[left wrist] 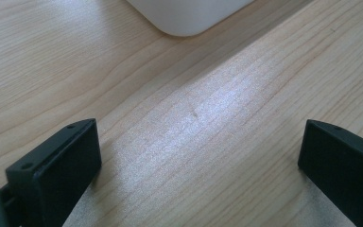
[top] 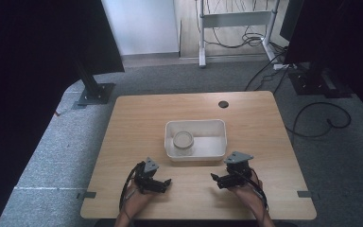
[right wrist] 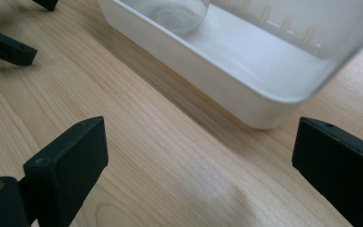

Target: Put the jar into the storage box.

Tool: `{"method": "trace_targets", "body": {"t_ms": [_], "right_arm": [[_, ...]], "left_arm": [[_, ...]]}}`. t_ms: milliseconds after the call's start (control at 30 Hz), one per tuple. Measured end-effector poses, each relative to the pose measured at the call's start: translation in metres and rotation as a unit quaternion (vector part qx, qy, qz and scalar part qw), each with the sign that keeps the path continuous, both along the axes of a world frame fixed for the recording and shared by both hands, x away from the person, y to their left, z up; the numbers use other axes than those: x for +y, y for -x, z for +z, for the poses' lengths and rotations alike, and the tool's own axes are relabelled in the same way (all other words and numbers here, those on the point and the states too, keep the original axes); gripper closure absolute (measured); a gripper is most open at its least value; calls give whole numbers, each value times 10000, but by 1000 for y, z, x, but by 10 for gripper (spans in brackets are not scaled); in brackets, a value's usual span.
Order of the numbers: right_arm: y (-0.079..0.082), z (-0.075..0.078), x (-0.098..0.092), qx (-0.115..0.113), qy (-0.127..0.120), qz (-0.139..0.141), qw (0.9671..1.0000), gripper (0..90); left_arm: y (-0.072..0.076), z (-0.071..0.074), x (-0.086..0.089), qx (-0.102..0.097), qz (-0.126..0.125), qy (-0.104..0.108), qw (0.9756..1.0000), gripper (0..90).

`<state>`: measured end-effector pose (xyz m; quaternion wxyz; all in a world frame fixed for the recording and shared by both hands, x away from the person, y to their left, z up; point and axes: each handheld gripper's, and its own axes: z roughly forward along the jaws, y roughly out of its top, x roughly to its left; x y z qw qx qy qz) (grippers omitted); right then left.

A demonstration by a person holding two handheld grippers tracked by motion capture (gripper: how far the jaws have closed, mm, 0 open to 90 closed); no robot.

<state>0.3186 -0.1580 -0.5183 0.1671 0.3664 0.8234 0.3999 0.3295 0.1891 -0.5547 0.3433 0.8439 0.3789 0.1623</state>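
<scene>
A pale wooden worktop (top: 137, 118) with rounded corners carries a white rectangular plastic tub (top: 220, 137) near its middle; inside the tub, toward its left end, stands a round translucent jar with a pale lid (top: 183, 140), upright and close to the left wall. In the right gripper view the tub (right wrist: 227, 90) shows its near wall and one rounded corner, and the jar's clear base (right wrist: 179, 14) rests on the tub floor.

The left gripper (top: 163, 183) is held low over the near edge of the worktop, left of the tub and apart from it; its two black jaws stand wide apart with bare wood between them, and in the left gripper view one rounded corner of the tub (left wrist: 189, 19) lies ahead. The right gripper (top: 216, 180) is held at the near right, just below the tub's right corner; its jaws too are spread wide and hold nothing, with the tub wall beyond them. Bare worktop lies between each gripper and the tub.

A small dark round grommet (top: 223, 104) sits at the far edge of the worktop; beyond it, on grey carpet (top: 340, 161), stand a white metal frame (top: 234, 19) with black cables (top: 321, 118) trailing around it, and a black stand on a square base plate (top: 94, 92) at the far left; dark panels close off both sides.
</scene>
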Motion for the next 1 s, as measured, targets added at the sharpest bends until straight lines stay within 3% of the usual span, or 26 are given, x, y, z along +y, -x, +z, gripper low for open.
{"method": "trace_targets", "body": {"t_ms": [1000], "right_arm": [[38,-23,-56,208,126,-617,9978,42]], "left_arm": [[0,0,0,-2,12,1,10000,0]]}}
